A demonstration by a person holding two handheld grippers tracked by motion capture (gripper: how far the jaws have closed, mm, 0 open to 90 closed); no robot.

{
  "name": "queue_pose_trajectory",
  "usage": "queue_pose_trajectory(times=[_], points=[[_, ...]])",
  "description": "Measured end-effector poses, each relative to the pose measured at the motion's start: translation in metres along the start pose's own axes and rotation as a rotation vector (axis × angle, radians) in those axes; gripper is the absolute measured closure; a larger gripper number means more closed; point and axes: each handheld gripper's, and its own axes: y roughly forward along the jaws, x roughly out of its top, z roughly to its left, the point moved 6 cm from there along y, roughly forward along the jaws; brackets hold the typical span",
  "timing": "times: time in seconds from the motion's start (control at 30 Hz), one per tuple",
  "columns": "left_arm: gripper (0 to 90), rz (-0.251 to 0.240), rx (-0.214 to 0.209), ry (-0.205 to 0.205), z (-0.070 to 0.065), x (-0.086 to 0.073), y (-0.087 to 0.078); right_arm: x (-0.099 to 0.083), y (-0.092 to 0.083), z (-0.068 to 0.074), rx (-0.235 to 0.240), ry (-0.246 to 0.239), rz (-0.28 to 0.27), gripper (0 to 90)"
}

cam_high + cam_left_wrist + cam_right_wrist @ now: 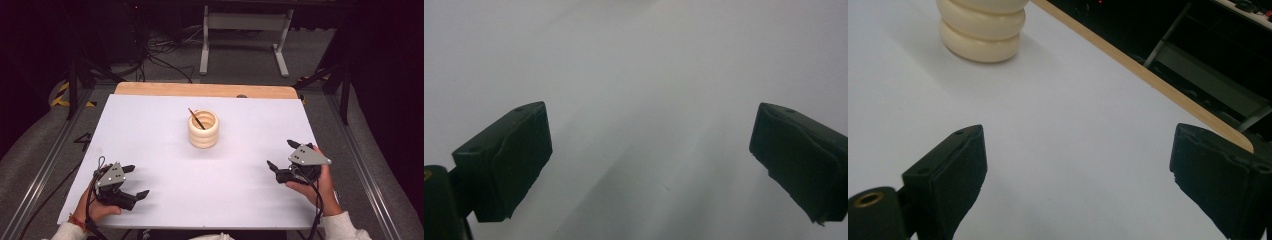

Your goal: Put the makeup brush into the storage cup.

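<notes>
A cream ribbed holder (203, 129) stands upright in the middle of the white table, with a thin dark stick (196, 119) leaning inside it. In the right gripper view the holder's lower rings (981, 30) show at the top left. My left gripper (135, 181) rests near the table's front left corner, open, with nothing between its jaws. My right gripper (282, 154) sits at the front right, open and empty too, pointing toward the holder. In the left gripper view, bare white table lies between the wide-apart pads (511, 155).
The white sheet (165, 165) covers the table, with a wooden strip (205, 90) along its far edge. Beyond it are a white table frame (245, 30) and cables on the floor. Metal rails run down both sides.
</notes>
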Motion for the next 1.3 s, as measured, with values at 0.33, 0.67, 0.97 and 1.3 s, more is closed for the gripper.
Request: queue_pose_trajectory(times=[0.33, 0.67, 0.97, 1.3], points=[[4.1, 0.0, 0.001, 0.002, 0.0, 0.0, 0.0, -0.016, -0.009, 0.0, -0.016, 0.005, 0.011, 8.6], [4.1, 0.004, -0.001, 0.007, 0.0, 0.0, 0.0, -0.037, -0.02, 0.001, -0.012, 0.024, 0.023, 8.5], [4.0, 0.006, 0.0, 0.006, 0.0, 0.0, 0.001, -0.049, -0.03, 0.002, -0.005, 0.031, 0.009, 8.1], [4.0, 0.001, 0.001, 0.007, 0.0, 0.001, 0.0, -0.065, -0.036, 0.003, 0.007, 0.044, 0.009, 8.5]])
